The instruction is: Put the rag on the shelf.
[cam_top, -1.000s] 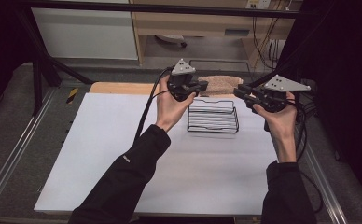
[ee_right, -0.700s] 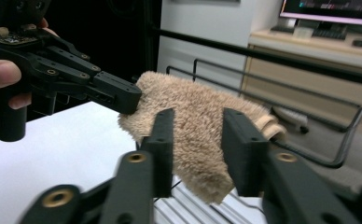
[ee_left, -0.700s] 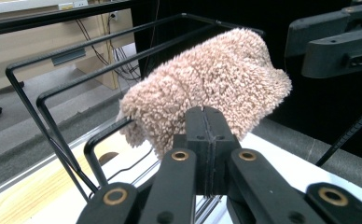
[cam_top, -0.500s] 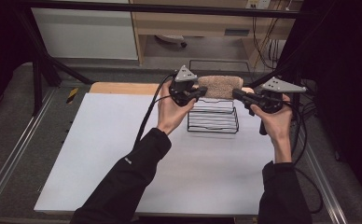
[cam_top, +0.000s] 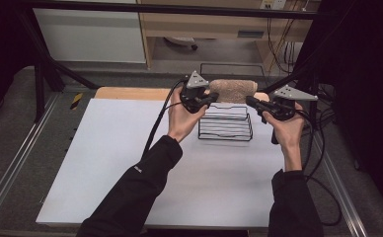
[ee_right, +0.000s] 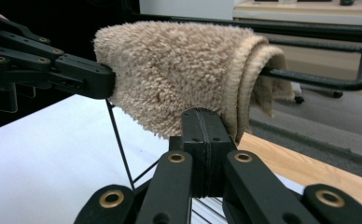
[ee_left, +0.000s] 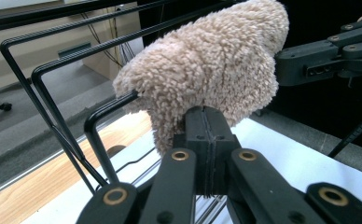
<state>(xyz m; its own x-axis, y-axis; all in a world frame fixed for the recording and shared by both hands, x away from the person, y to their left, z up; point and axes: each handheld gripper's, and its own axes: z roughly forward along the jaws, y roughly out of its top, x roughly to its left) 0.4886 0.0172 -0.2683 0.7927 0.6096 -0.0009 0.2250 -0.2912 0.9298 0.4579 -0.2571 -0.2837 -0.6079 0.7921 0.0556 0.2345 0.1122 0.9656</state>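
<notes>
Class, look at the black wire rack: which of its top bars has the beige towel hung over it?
The rearmost bar of the wire rack, farthest from the person: the towel is draped over it, while the nearer bars are bare.

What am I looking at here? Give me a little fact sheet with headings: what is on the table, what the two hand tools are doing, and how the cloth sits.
Table: white tabletop with a wooden strip along its far edge
Rack: black wire rack standing on the table
Cloth: beige fluffy towel, draped over the rack's far top bar
Left gripper: jaws closed, their tips against the towel's lower edge
Right gripper: jaws closed at the towel's folded edge
Whether either grips the cloth: cannot tell
Holder: a person in dark sleeves, one gripper per hand
</notes>
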